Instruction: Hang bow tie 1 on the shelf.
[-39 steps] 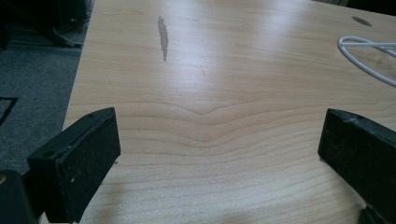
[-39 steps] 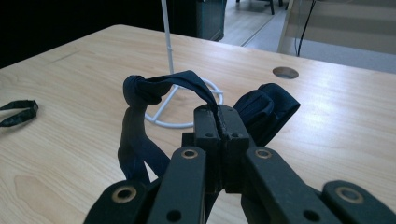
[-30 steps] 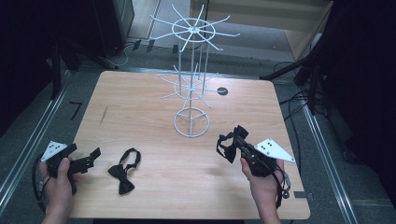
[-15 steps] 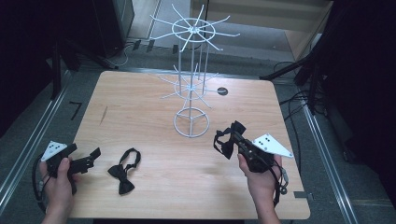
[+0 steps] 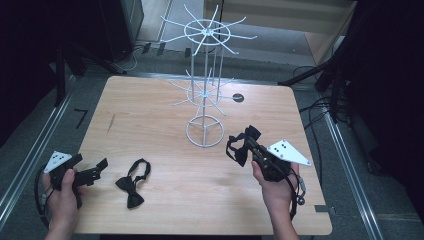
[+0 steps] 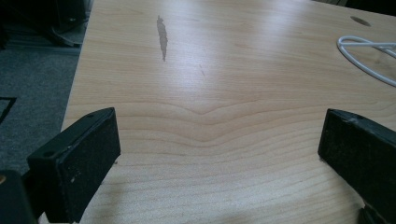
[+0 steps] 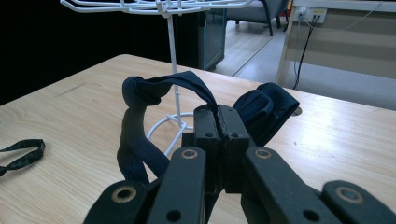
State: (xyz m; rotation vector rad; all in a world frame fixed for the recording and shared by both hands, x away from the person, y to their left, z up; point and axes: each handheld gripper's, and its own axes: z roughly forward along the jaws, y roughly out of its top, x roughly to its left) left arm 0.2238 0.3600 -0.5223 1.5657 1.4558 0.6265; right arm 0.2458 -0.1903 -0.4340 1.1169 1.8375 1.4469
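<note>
Since a second ago, right claw (image 5: 248,142) had shifted slightly left and toward the rack, carrying its bow tie (image 5: 239,145) with it; left claw (image 5: 92,172) unchanged.

Right claw clamped tight on dark bow tie, jaws pressed together on the strap near the knot. Tie held clear of the worktop (image 5: 150,110), just beside the ring base of the white wire rack (image 5: 205,131). From the right gripper view: bow (image 7: 266,112) bunched to one side of the jaws, strap loop (image 7: 140,121) hanging down the other.

Left claw wide apart, holding nothing, low over bare worktop near the front-left corner. Second bow tie (image 5: 132,182) lay flat just beside it.

Risks, as judged: grip sat on a thin strap, so it could slip out on a quick swing. Dangling loop could snag a lower rack arm before reaching the intended hook. A hard nudge might tip the light rack.

Held tie's long axis ran roughly crosswise to the jaws, bow end toward the rack, loop end sagging toward the worktop.
</note>
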